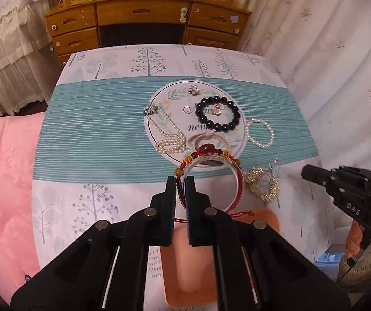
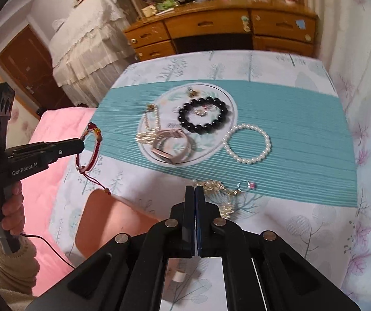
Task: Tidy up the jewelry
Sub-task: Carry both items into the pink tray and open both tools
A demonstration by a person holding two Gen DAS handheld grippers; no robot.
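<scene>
Behind the surface (image 1: 87, 119) stood a wooden dresser (image 1: 144, 20), and on the tree-print cloth lay a round mat (image 1: 175, 96) strewn with jewelry. Our left tool (image 1: 181, 181) was clamped on the red cord bracelet (image 1: 211, 160), lifted clear above the peach tray (image 1: 193, 272). Our right tool (image 2: 194, 189) was pressed fully shut; whether it pinched the gold chain (image 2: 216, 185) beside its tips, we couldn't tell. We judged the tray the target: keep the grip firm, bring the bracelet low over it, mind the dangling cord ends (image 2: 96, 182), then release gently.
</scene>
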